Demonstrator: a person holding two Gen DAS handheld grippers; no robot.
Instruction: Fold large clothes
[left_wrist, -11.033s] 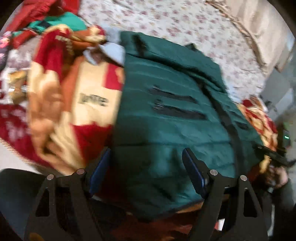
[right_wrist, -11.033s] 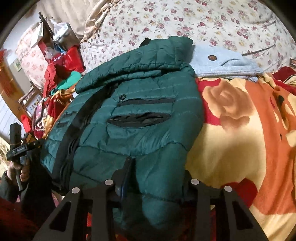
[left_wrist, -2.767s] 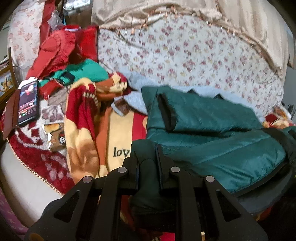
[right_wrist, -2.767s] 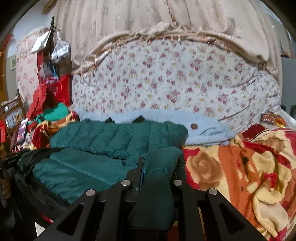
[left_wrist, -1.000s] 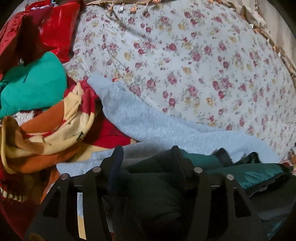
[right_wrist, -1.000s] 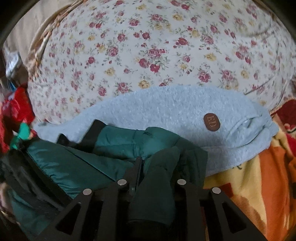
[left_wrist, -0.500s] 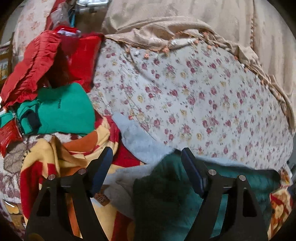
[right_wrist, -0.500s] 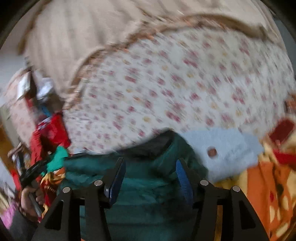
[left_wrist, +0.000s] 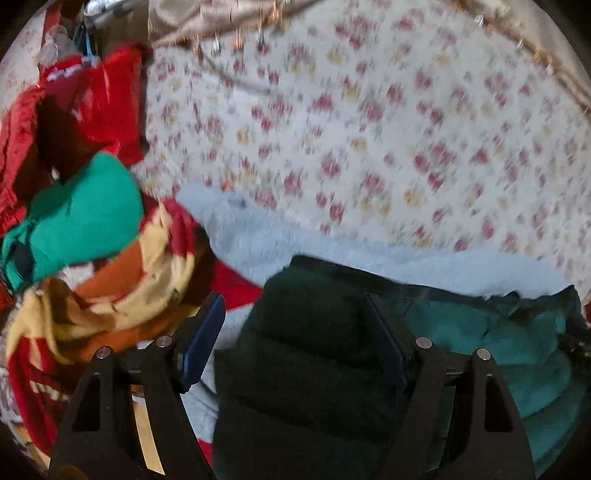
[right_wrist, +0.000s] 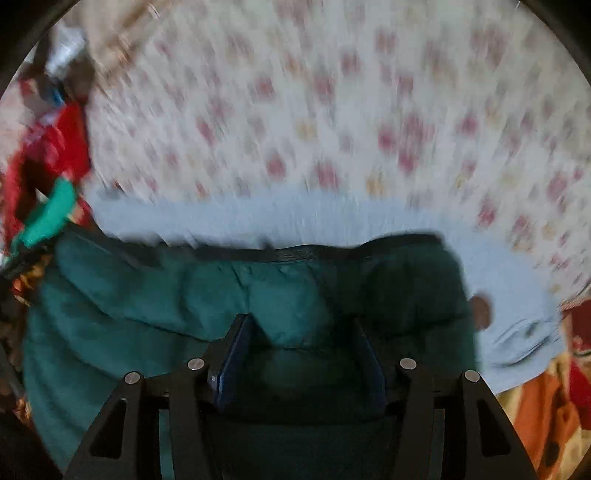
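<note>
The dark green puffer jacket (left_wrist: 480, 343) lies folded over on the bed, and it also fills the lower half of the right wrist view (right_wrist: 184, 295). My left gripper (left_wrist: 295, 328) is open, its jaws wide apart over the jacket's left end. My right gripper (right_wrist: 303, 339) is open, its jaws apart over the jacket's right end. Neither grips the fabric. Both views are blurred by motion.
A light blue fleece (left_wrist: 251, 236) lies under and behind the jacket, also in the right wrist view (right_wrist: 517, 332). A floral quilt (left_wrist: 369, 129) rises behind. A red, orange and yellow blanket (left_wrist: 122, 295), a bright green garment (left_wrist: 74, 221) and red clothes (left_wrist: 92, 99) lie left.
Both grippers held jacket ends a second ago; now both are open, and the folded jacket lies on the bed. Both cameras have tilted down toward it.
</note>
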